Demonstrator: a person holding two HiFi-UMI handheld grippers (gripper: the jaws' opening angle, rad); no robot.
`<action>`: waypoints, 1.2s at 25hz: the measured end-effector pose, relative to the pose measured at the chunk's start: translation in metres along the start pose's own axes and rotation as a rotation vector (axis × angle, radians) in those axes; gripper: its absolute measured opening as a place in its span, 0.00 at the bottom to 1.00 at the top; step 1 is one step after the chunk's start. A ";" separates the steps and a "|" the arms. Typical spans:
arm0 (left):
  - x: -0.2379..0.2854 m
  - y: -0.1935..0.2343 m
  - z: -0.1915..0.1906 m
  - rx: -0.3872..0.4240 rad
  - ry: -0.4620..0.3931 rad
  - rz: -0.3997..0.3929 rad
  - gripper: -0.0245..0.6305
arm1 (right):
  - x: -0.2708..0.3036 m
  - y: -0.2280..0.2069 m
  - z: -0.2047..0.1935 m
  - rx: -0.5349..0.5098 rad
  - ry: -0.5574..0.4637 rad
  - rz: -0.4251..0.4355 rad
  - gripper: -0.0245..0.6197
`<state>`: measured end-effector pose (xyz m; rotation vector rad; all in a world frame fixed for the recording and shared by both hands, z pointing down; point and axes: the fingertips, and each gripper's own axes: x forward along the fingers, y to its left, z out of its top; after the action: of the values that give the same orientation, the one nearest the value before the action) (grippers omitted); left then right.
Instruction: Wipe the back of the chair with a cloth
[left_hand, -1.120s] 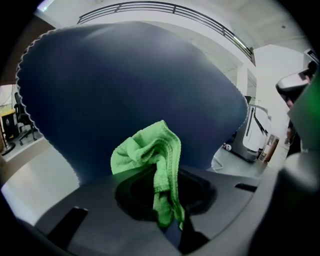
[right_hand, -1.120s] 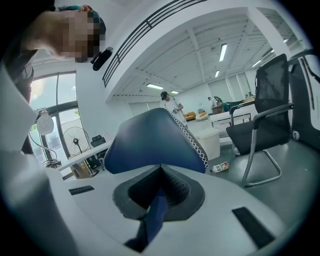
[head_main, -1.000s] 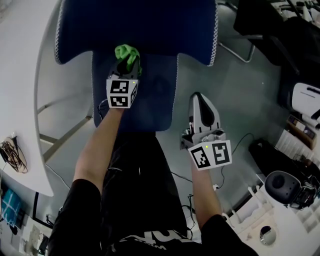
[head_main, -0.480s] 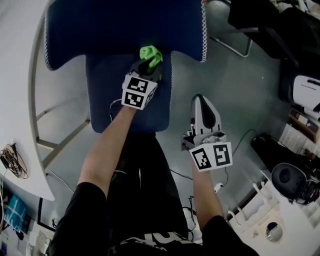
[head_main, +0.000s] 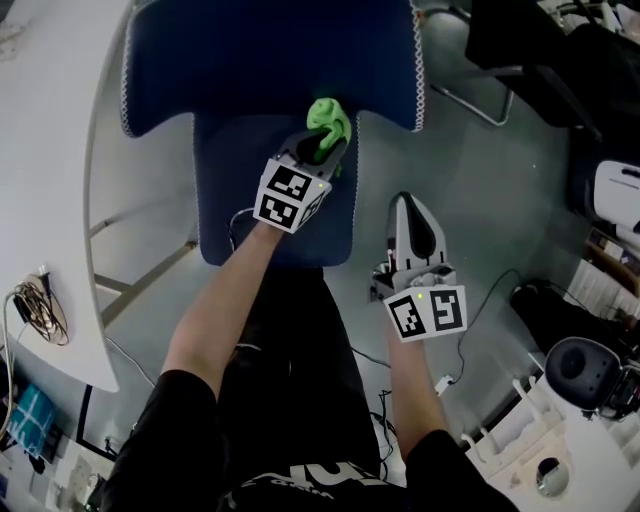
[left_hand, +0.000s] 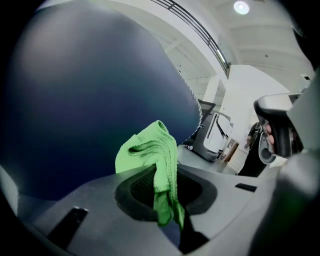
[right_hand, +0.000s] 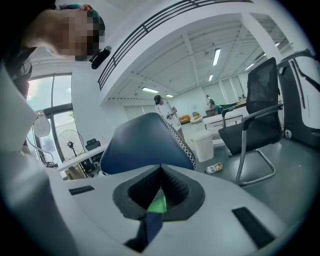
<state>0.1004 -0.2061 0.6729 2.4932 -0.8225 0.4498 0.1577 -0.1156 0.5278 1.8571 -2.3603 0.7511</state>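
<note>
The blue chair shows from above, its back (head_main: 270, 60) at the top and its seat (head_main: 240, 200) below. My left gripper (head_main: 325, 140) is shut on a green cloth (head_main: 328, 118), which presses against the lower right part of the chair back. In the left gripper view the cloth (left_hand: 150, 155) bunches out of the left gripper (left_hand: 165, 185) against the blue back (left_hand: 90, 100). My right gripper (head_main: 412, 215) hangs to the right of the seat over the floor, shut with nothing in it. In the right gripper view, the chair (right_hand: 145, 145) stands ahead of the right gripper (right_hand: 160, 172).
A curved white table (head_main: 50, 200) runs along the left, with cables (head_main: 35, 310) on it. A black chair on a metal frame (head_main: 480, 90) stands at the upper right. A white bin (right_hand: 204, 144) and a bottle (right_hand: 214, 168) are on the grey floor.
My left gripper has slid to the right along the chair back with the cloth in it. The right gripper has stayed where it was.
</note>
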 end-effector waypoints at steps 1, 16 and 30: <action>-0.008 0.005 0.001 -0.006 -0.003 0.026 0.14 | 0.000 0.002 0.002 0.003 -0.005 0.000 0.03; -0.168 0.009 0.118 -0.105 -0.125 0.255 0.14 | -0.035 0.067 0.087 -0.054 -0.002 0.108 0.03; -0.301 -0.052 0.232 -0.051 -0.212 0.242 0.14 | -0.073 0.139 0.176 -0.094 -0.048 0.193 0.03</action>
<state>-0.0617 -0.1512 0.3298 2.4317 -1.2124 0.2421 0.0940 -0.0971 0.3014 1.6471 -2.5836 0.6029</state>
